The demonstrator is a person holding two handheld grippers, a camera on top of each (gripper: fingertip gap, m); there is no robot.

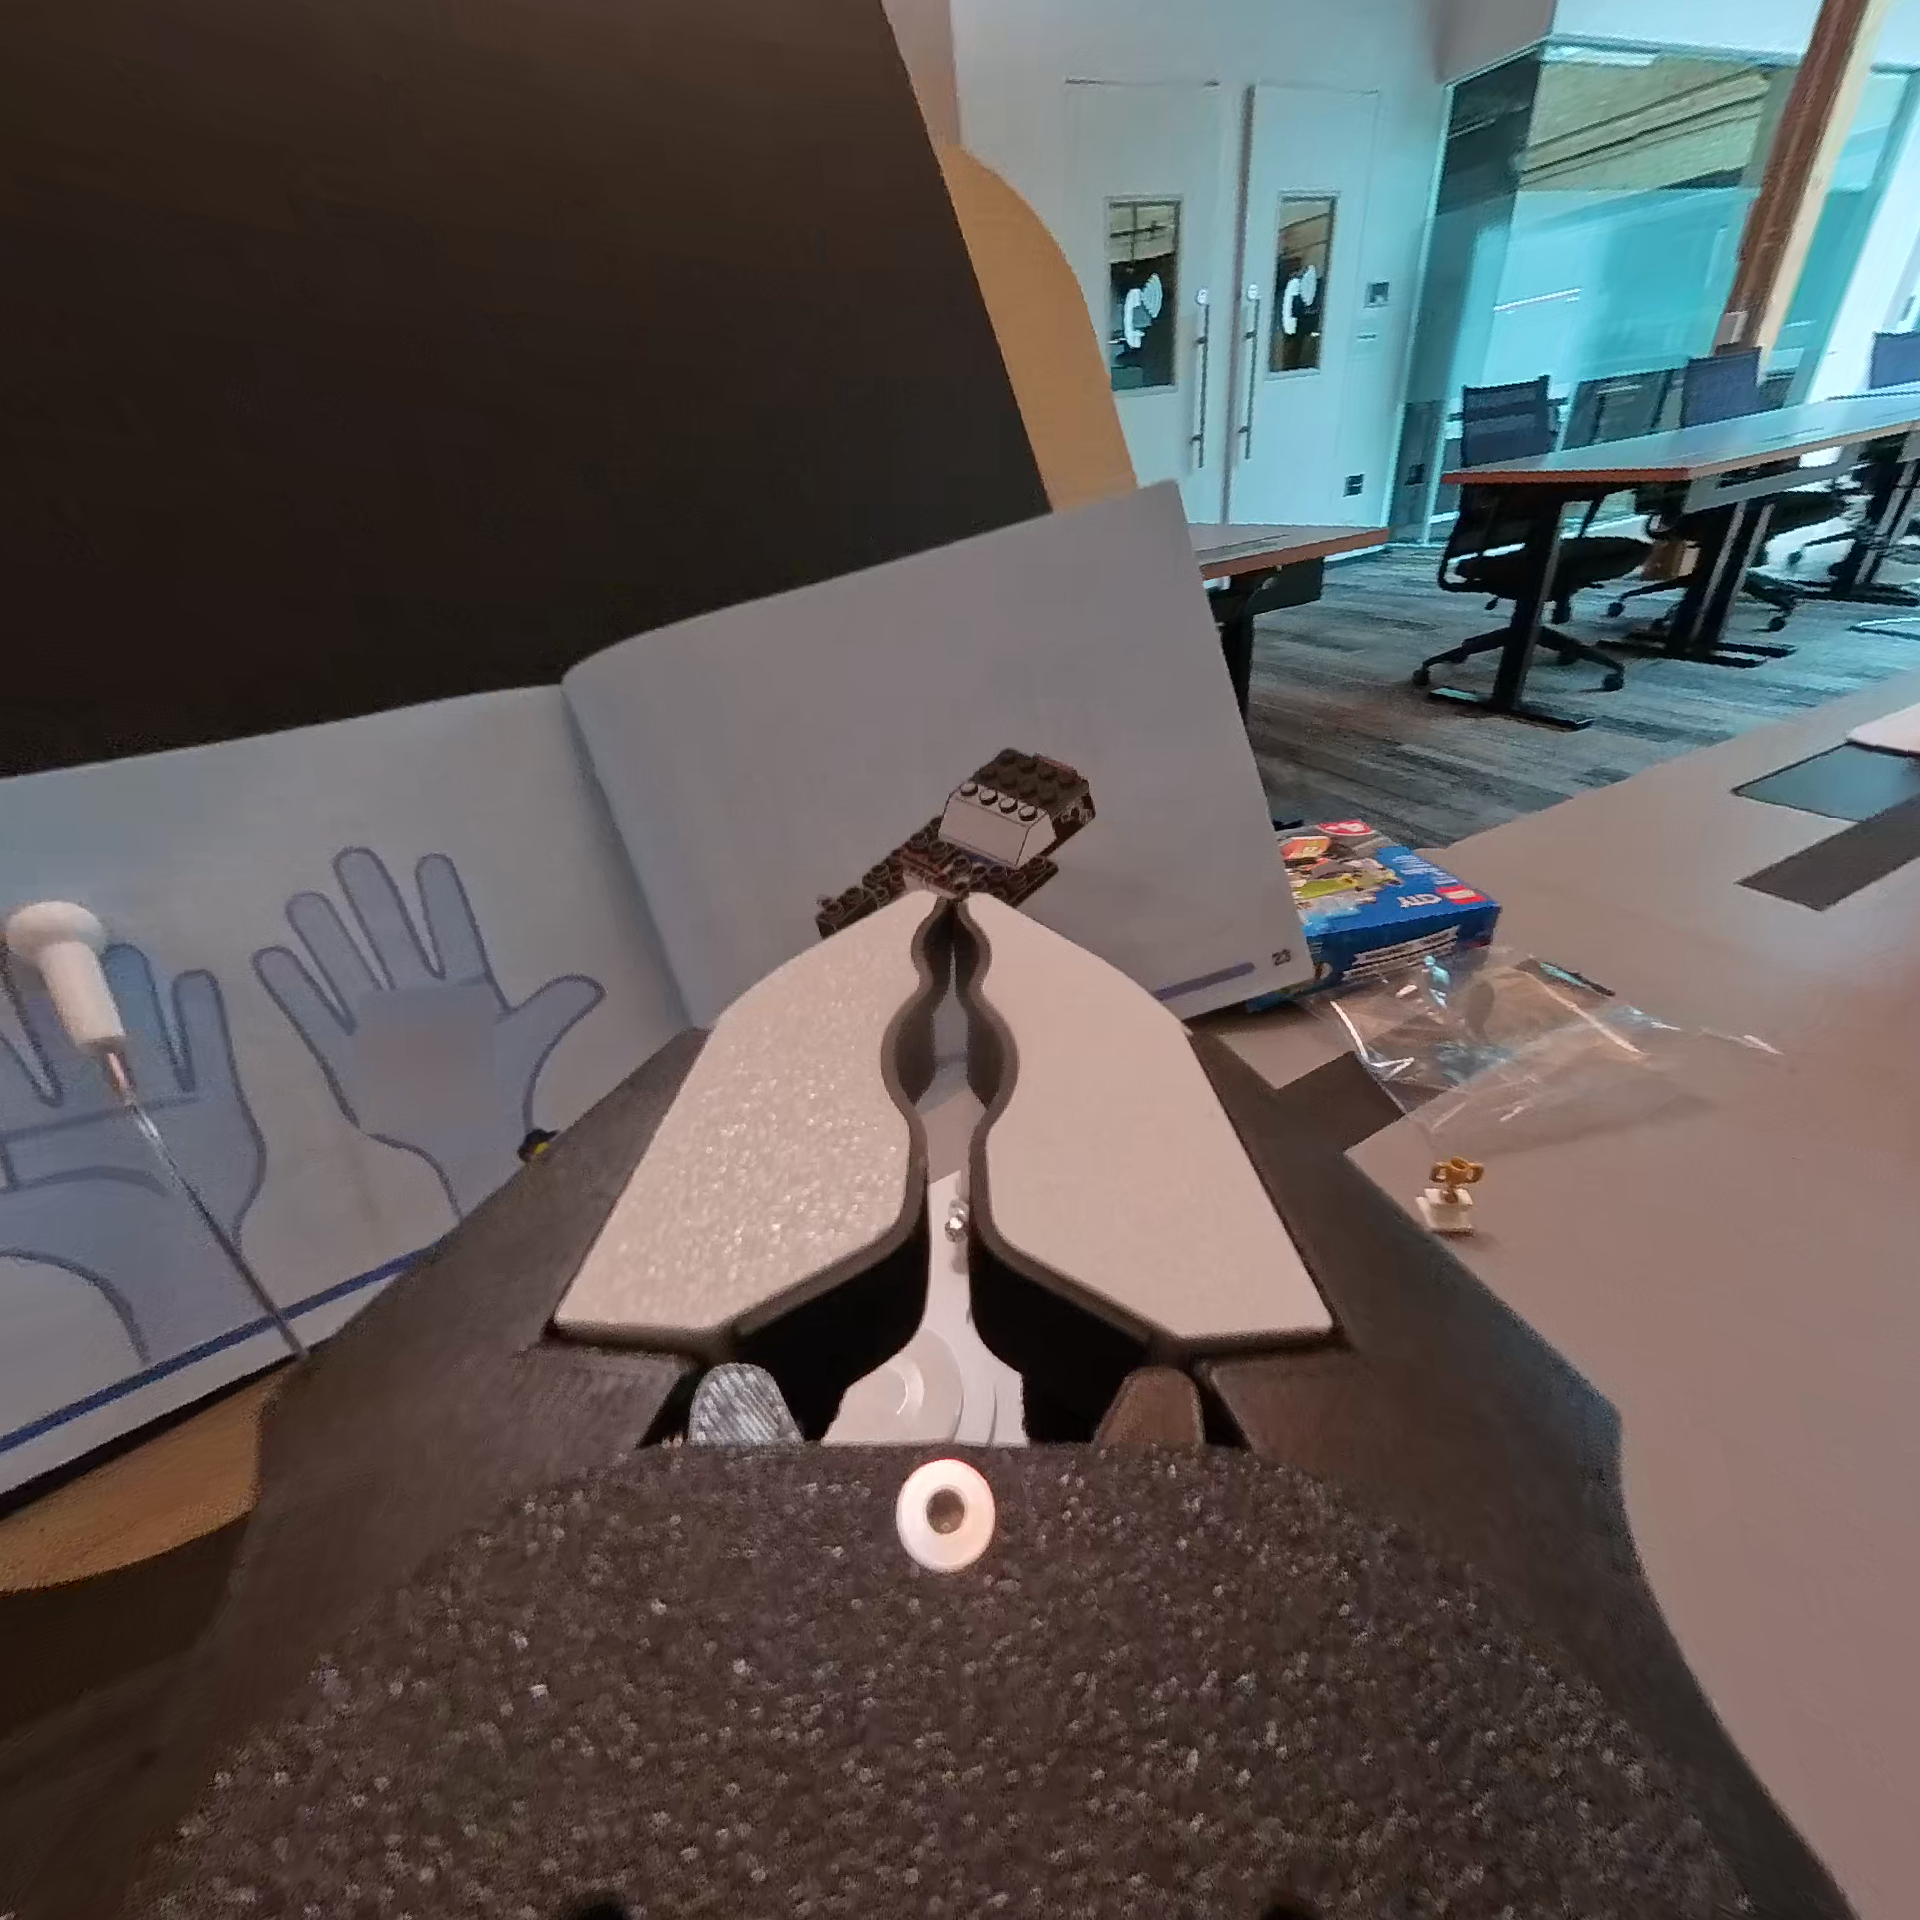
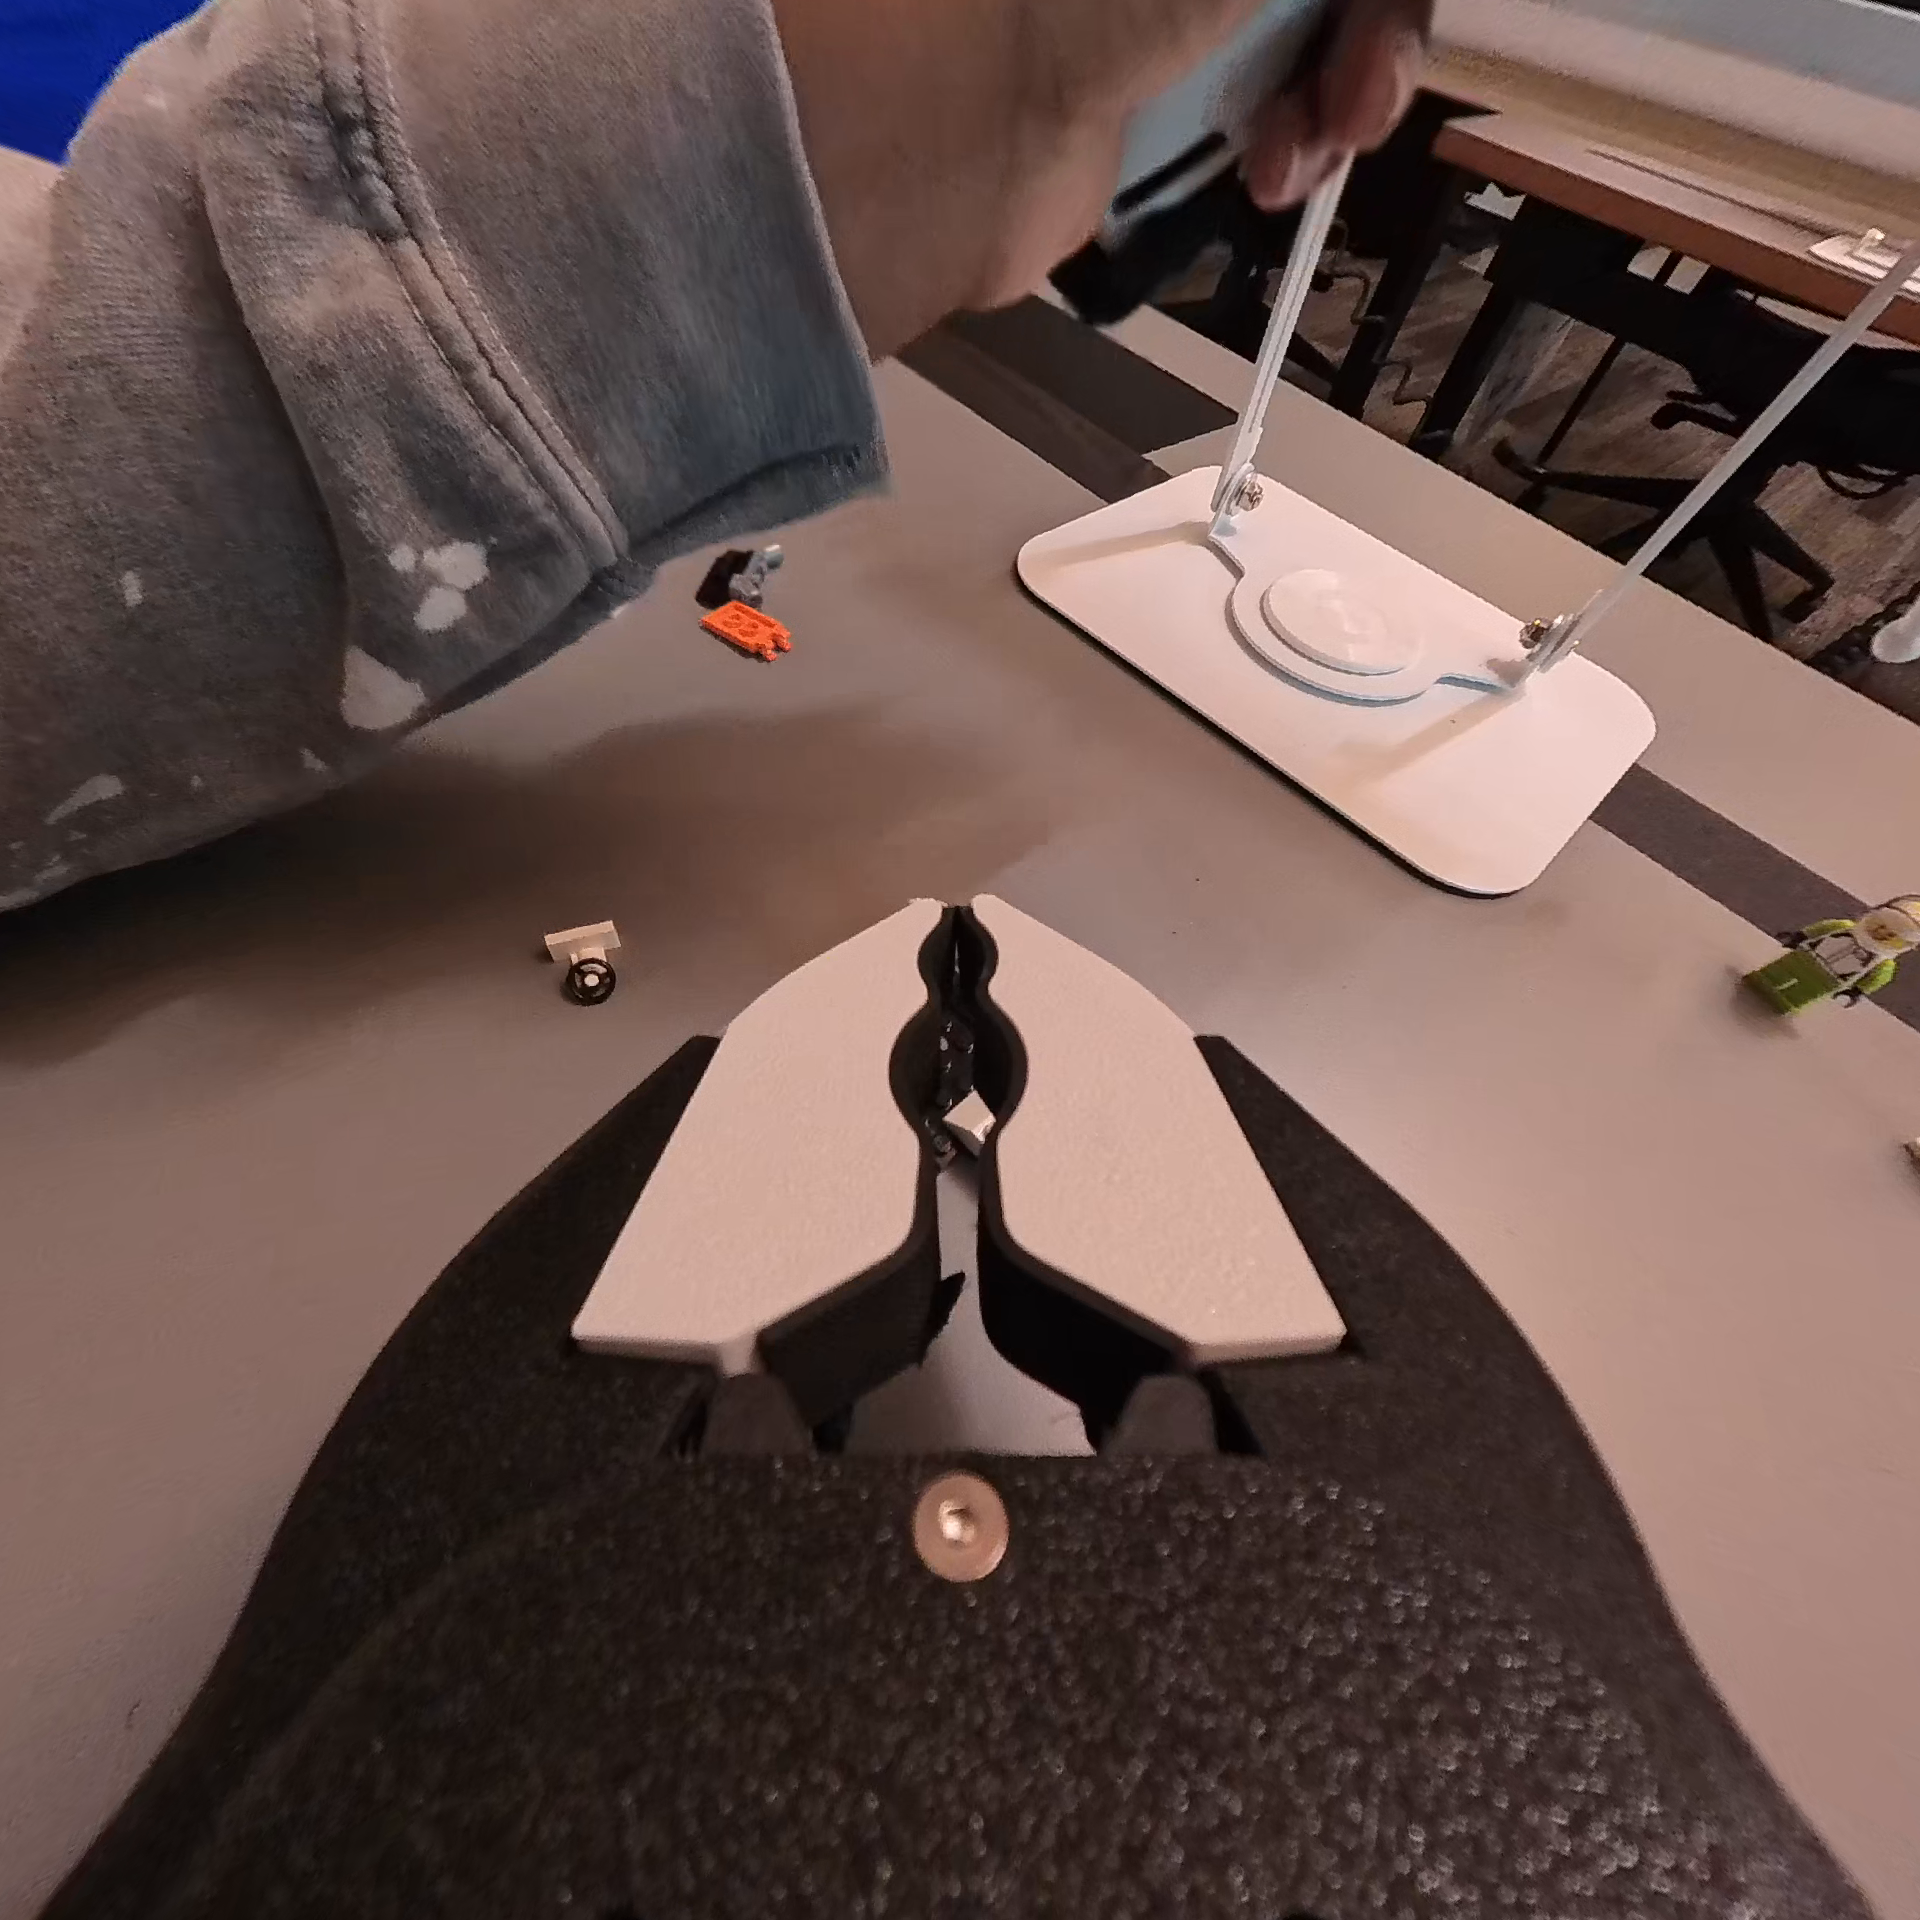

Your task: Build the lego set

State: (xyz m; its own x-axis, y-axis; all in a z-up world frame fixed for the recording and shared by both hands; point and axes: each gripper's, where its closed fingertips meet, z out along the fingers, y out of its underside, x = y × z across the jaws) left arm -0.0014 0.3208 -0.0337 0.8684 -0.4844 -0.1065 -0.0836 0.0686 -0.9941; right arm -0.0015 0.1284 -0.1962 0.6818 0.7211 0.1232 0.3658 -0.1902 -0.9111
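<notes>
In the left wrist view my left gripper [image 1: 951, 909] is shut on the lower edge of a partly built lego model [image 1: 1003, 826]. The model is black and dark brown with a grey sloped brick on top, and I hold it in the air in front of the open instruction booklet [image 1: 831, 717]. In the right wrist view my right gripper [image 2: 958, 914] is shut on a thin black lego piece [image 2: 951, 1044] that sits deep between the fingers, with a small white bit [image 2: 971, 1127] at its rear end. The right gripper hovers low over the grey table [image 2: 1039, 790].
Loose parts lie on the table: an orange plate [image 2: 746, 629], a black and grey piece [image 2: 743, 571], a white piece with a steering wheel [image 2: 587, 961], a green minifigure [image 2: 1839, 951], a gold and white piece [image 1: 1452, 1195]. Also a white stand base [image 2: 1340, 675], a grey sleeve [image 2: 364, 416], the lego box [image 1: 1392, 914] and a plastic bag [image 1: 1538, 1029]. The gap from one gripper's tips to the other's is roughly 25 centimetres. It is some 20 centimetres from my right tips to the orange plate [image 2: 746, 629].
</notes>
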